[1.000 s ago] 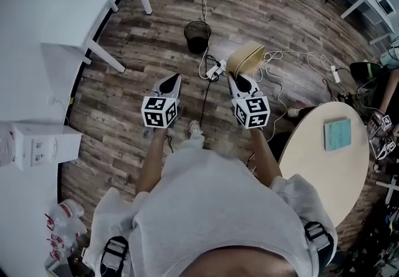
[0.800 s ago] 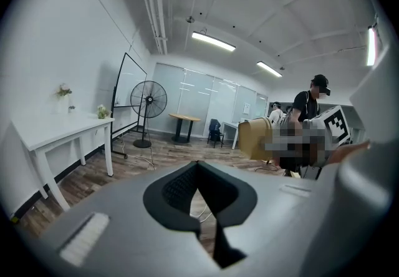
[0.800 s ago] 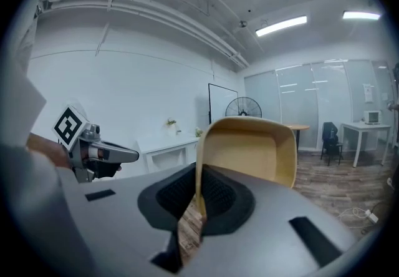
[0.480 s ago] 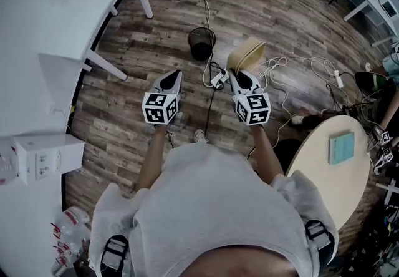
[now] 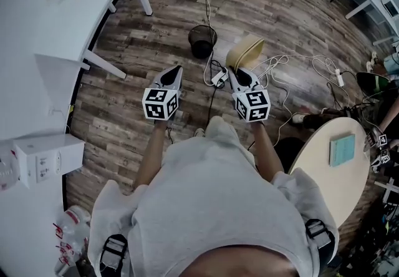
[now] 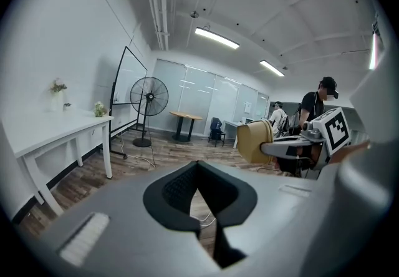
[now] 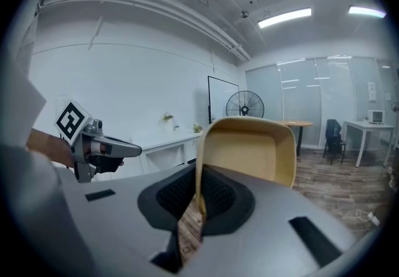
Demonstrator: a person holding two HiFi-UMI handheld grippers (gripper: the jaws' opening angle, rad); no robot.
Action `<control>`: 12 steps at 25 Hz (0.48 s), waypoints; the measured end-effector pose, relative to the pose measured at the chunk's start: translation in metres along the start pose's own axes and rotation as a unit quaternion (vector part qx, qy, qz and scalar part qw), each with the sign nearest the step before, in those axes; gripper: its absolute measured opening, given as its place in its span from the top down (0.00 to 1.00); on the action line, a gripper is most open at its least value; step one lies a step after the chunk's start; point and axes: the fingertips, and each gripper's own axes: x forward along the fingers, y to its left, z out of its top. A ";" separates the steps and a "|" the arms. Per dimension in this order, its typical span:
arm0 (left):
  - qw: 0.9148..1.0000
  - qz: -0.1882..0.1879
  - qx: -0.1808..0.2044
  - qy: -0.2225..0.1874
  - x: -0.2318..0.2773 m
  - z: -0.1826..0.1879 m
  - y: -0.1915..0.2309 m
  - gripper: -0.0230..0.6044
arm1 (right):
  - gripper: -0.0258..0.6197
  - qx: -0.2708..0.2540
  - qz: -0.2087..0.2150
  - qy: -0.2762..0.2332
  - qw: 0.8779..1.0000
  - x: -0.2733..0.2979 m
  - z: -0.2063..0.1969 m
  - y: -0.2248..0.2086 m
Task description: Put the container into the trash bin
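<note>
A tan, tub-shaped container [image 5: 244,52] hangs in the air on its side over the wooden floor, and my right gripper [image 5: 234,72] is shut on its rim. In the right gripper view the container's thin rim [image 7: 199,194] sits between the black pads of the right gripper [image 7: 199,173]. The trash bin [image 5: 202,40] is a black mesh basket on the floor, just ahead and left of the container. My left gripper [image 5: 176,72] floats level beside the right one, shut with nothing in it. The left gripper view has the container [image 6: 254,141] at its right.
White tables [image 5: 56,26] run along the left. A round beige table [image 5: 324,176] with a teal book [image 5: 341,148] stands at the right. Cables and a power strip [image 5: 217,76] lie on the floor beside the bin. A standing fan [image 6: 148,96] and a person [image 6: 318,107] are farther off.
I have moved forward across the floor, both grippers and the container with me. The bin now lies a little closer to the grippers. The grip has not changed.
</note>
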 end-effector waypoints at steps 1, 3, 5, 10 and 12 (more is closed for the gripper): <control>1.000 -0.001 0.000 0.001 0.001 0.000 0.000 0.95 | 0.91 0.000 0.000 0.002 1.000 0.000 -0.001 -0.001; 1.000 -0.003 -0.001 0.003 0.002 -0.003 -0.001 0.95 | 0.91 0.000 0.000 0.006 1.000 0.000 -0.005 -0.002; 1.000 -0.004 -0.002 0.008 0.005 -0.006 -0.001 0.95 | 0.91 0.001 0.001 0.009 1.000 0.001 -0.008 -0.003; 1.000 -0.005 -0.002 0.015 0.017 -0.009 0.003 0.95 | 0.91 0.009 0.005 0.009 1.000 0.012 -0.012 -0.010; 1.000 -0.005 0.000 0.017 0.025 -0.006 0.008 0.95 | 0.91 0.012 0.007 0.009 1.000 0.021 -0.011 -0.015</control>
